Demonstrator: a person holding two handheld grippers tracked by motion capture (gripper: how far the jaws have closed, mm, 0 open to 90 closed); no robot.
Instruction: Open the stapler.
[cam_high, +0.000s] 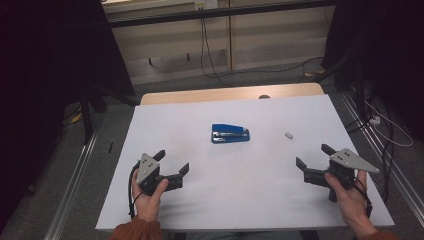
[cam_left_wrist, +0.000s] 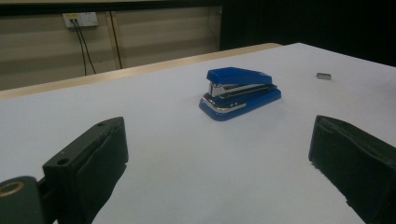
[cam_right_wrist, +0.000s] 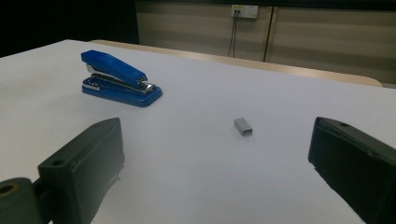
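Stapler (cam_high: 230, 134) between spread, empty grippers

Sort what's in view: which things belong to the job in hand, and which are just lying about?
Job:
- blue plastic-and-metal stapler
- small grey metal block of staples
- left claw, open
- right claw, open

Lying about:
- black cables on the floor
- white wall socket
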